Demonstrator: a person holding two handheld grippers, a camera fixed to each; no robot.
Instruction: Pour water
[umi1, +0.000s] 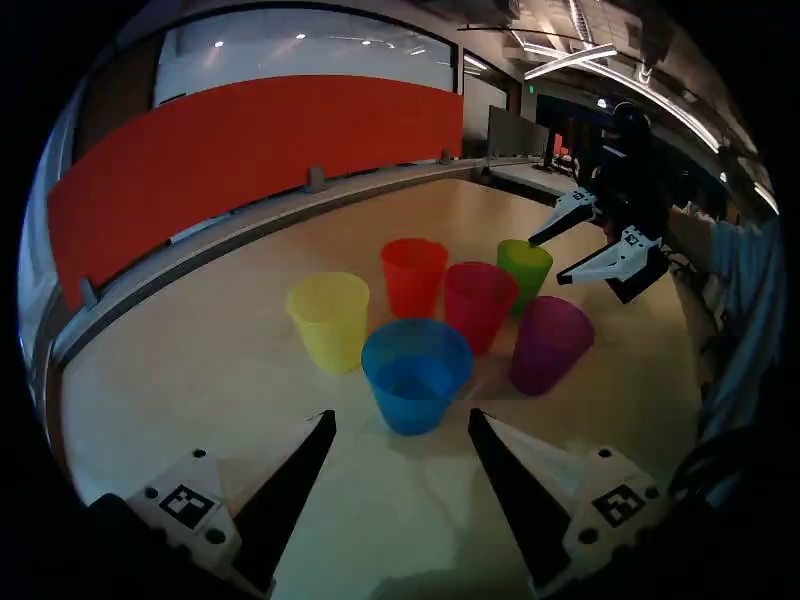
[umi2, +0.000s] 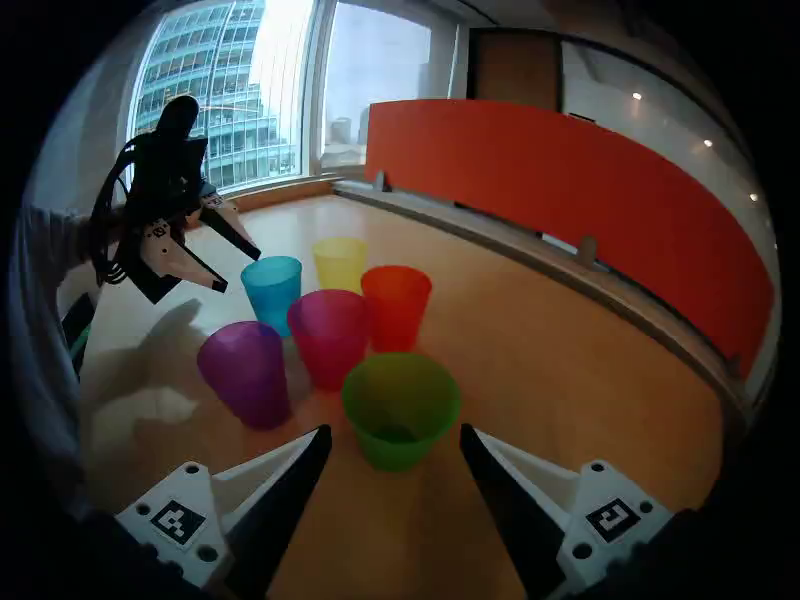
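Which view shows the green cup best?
The right gripper view: the green cup stands nearest, whole, just ahead of the open right gripper, its inside visible. In the left gripper view it is small and far back, partly behind the crimson cup.

Orange partition (umi1: 250, 150) behind wooden table (umi1: 200, 400); windows (umi2: 230, 90) beyond.

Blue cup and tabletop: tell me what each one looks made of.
Blue cup: probably thin plastic, smooth and slightly glossy. Its wall is translucent, and the darker base shows through it. Tabletop: pale wood or wood-look laminate with a satin finish. It has a warm tone and soft sheen, but which of the two stays open.
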